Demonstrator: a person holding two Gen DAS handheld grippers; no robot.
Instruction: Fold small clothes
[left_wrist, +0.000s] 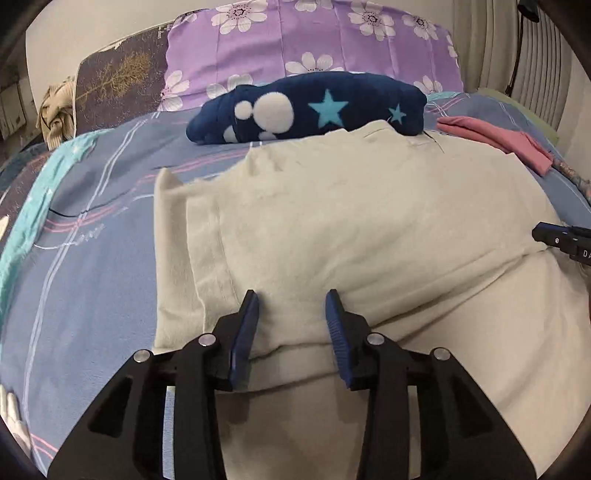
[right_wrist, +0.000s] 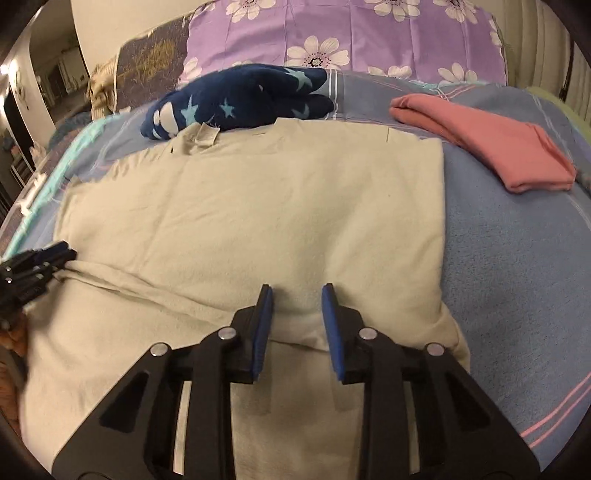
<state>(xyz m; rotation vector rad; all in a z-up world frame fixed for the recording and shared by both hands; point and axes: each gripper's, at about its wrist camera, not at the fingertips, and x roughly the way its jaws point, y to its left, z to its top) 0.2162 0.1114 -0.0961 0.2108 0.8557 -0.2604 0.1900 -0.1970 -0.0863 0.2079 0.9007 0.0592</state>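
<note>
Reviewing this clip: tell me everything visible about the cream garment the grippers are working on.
The cream garment looks like soft, slightly fuzzy knit. It lies on the blue striped bedsheet, its near part doubled over into a rounded fold. A small label shows at its far edge, which touches the navy star-patterned fleece. The left hand-held gripper and right hand-held gripper are both open astride the fold. The pink folded cloth lies apart.

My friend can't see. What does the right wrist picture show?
An open right hand-held gripper straddles the folded edge of a cream garment spread on a blue bedsheet. Behind lie a folded pink cloth and a navy star-patterned fleece.
</note>
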